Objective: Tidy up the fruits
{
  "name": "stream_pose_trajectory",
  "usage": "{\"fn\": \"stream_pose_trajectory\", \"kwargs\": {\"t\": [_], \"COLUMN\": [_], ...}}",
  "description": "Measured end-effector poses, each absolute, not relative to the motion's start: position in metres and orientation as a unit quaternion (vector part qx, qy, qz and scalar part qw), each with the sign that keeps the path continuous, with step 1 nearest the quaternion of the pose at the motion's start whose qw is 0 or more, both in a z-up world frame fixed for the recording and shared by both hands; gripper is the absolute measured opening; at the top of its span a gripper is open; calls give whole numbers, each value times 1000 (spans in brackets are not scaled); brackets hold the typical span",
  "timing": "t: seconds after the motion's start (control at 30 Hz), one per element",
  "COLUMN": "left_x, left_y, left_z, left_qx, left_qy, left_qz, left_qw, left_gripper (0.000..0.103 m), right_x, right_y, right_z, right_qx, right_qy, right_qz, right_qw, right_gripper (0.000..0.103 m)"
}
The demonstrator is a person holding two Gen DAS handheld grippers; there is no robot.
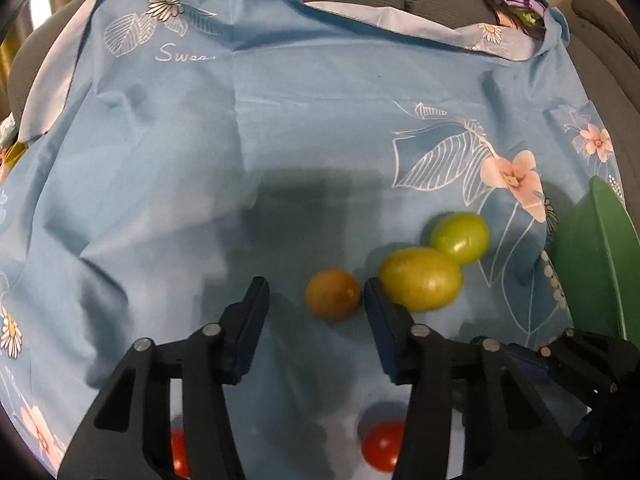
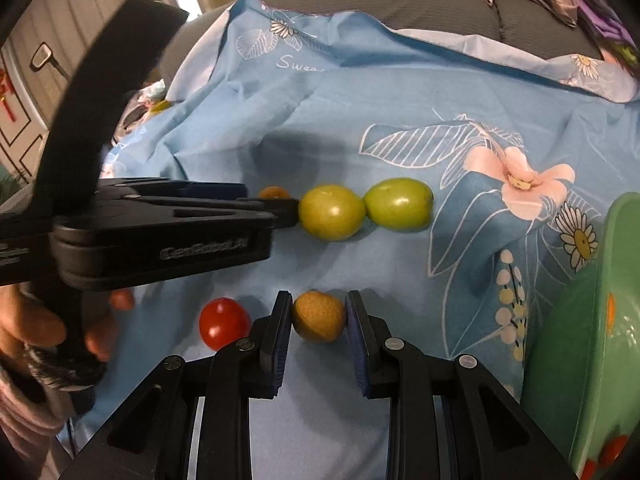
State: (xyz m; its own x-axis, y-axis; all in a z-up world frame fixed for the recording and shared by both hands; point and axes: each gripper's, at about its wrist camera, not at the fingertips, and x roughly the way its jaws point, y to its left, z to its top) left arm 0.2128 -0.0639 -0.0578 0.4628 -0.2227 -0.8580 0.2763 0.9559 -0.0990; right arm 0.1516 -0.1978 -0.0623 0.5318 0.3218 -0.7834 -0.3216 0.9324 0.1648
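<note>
A: Left wrist view: left gripper (image 1: 316, 294) part open around a small round orange-brown fruit (image 1: 333, 295); right pad touching, left pad apart. Yellow-green oval fruit (image 1: 420, 279) just beside, long axis across the blue floral cloth (image 1: 280, 120).

B: Right wrist view: right gripper (image 2: 319, 316) clamped on a speckled tan round fruit (image 2: 319, 316), resting on the cloth; long axis unclear. Red round tomato (image 2: 224, 322) just left.
</note>
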Motion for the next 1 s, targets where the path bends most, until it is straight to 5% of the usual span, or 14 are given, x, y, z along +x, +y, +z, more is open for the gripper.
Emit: {"fn": "stream_pose_trajectory", "kwargs": {"t": [0.17, 1.0], "left_x": [216, 61], "left_y": [-68, -38], "left_z": [-59, 7], "left_qx": [43, 40], "left_qy": [492, 445], "left_qz": [-140, -131], "left_qw": [858, 885], "left_gripper": [28, 27], "right_x": [152, 60], "right_y": [-197, -199], "right_z": [-62, -17], "right_qx": [2, 12], "right_qy": [444, 403], "right_qz": [184, 210], "right_qw": [877, 891], "right_gripper": [29, 29]}}
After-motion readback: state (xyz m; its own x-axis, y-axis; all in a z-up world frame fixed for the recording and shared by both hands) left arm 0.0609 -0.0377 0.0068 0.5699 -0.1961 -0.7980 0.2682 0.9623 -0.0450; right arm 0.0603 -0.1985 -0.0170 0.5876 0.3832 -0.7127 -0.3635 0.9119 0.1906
